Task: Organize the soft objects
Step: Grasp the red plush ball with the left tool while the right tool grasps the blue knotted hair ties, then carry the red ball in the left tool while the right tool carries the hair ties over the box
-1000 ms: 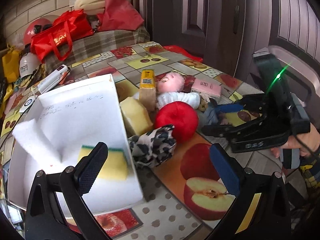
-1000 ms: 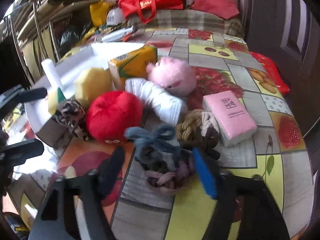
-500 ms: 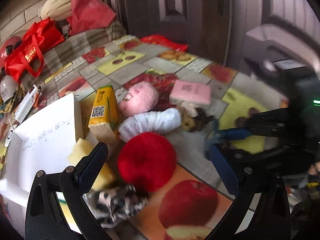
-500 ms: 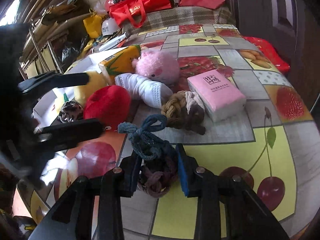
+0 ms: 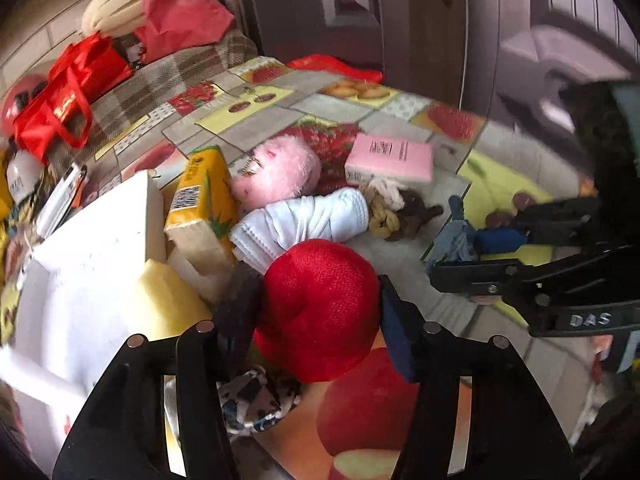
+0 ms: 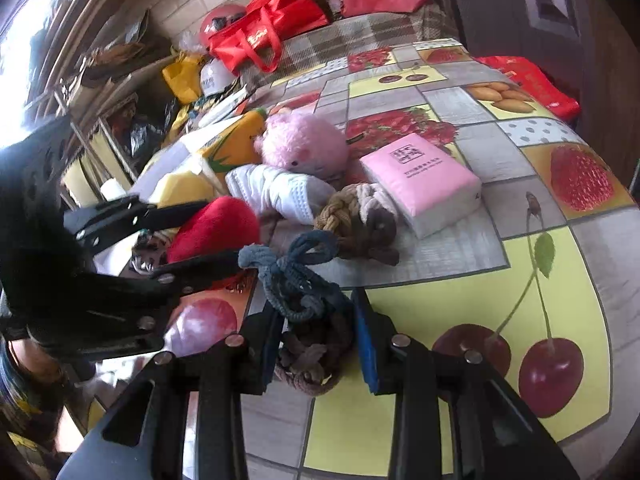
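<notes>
Left gripper (image 5: 316, 312) now around red plush (image 5: 320, 308).

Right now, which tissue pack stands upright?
The yellow-orange tissue pack, propped on end against the white foam box; the pink tissue pack lies flat.

Plush ball (image 5: 316, 308) sits right between the left hand-held gripper (image 5: 316, 320) fingers, near the front of the surface (image 6: 440, 412). Just behind it lies the rolled towel (image 5: 304, 216), and behind that the plush pig (image 5: 276, 172). Left of the pig stands the tissue carton (image 5: 204, 204), leaning against the foam box (image 5: 100, 248). Right of the towel sits a braided rope knot (image 6: 356, 220), touching the tissue pack (image 6: 424, 184) behind it. Further right, the knotted rope toy (image 6: 304, 300) lies between the right hand-held gripper (image 6: 316, 344) fingers.
</notes>
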